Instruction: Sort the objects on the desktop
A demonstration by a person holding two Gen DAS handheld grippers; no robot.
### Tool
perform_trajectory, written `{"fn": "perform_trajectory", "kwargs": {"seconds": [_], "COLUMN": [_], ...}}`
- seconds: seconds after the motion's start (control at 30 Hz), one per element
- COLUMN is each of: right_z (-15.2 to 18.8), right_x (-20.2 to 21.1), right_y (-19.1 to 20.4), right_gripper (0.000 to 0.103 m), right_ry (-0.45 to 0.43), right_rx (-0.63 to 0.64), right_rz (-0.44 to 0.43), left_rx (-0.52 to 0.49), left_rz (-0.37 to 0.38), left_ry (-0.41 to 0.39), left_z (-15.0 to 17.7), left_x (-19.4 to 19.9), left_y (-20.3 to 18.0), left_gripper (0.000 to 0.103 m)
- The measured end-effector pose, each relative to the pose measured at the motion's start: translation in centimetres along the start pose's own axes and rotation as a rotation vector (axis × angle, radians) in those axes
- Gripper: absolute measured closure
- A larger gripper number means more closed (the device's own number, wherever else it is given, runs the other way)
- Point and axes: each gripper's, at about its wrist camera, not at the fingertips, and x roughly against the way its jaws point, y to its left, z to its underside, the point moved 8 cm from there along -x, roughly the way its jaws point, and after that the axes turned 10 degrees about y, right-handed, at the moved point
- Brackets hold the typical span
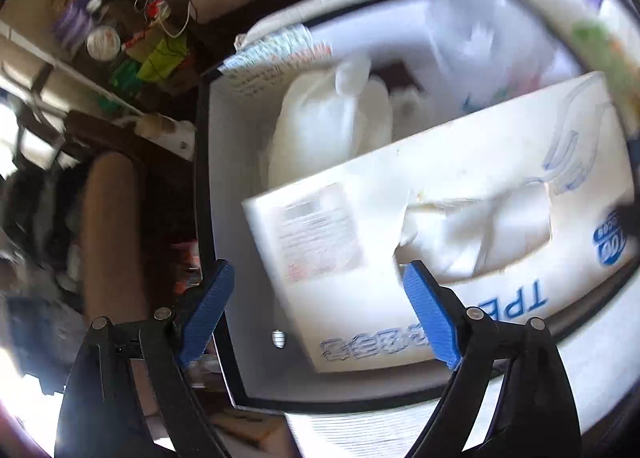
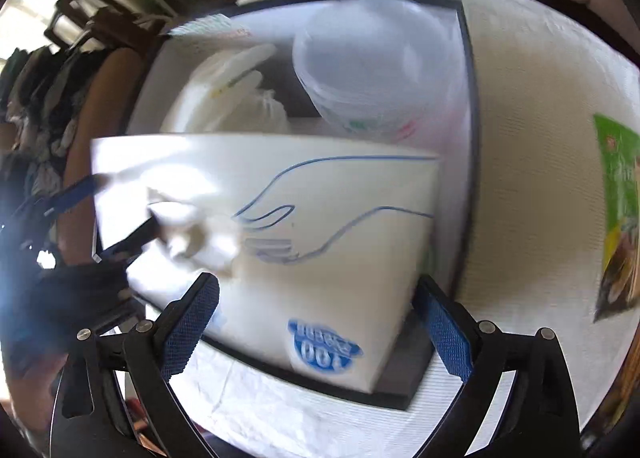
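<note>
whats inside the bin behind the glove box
Behind the glove box in the bin sit clear plastic containers and a white bagged bundle. Whatever lies under the box is covered.

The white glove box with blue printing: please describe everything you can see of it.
The glove box is white cardboard with blue line-drawn hands, a blue "100" badge and "TPE" lettering. Thin white gloves poke from its torn top opening. It lies tilted inside the dark-rimmed storage bin, over white bags. Both grippers look open; neither appears to press on it.
</note>
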Motion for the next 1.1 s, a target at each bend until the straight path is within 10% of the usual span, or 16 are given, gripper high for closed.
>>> {"fn": "perform_trajectory", "kwargs": {"seconds": [0.3,0.6,1.1], "right_z": [-0.2,2.3,8.7], "right_x": [6.0,4.6,6.9], "right_y": [-1.3,-0.6,-7.1], "right_gripper": [0.004,0.004,0.004], "right_ry": [-0.198,-0.325,-0.403], "right_rx": [0.065,0.172,0.127], "right_rz": [0.029,0.155,0.169], "left_rx": [0.069,0.200,0.085], "left_rz": [0.089,0.202,0.288], "left_ry": [-0.018,-0.216,-0.368], "left_z": [-0.3,3.2,2.8], "left_x": [-1.1,4.4,14.9], "left_y": [-0.2,0.9,-12.6], "left_gripper": [0.017,0.000,0.000]}}
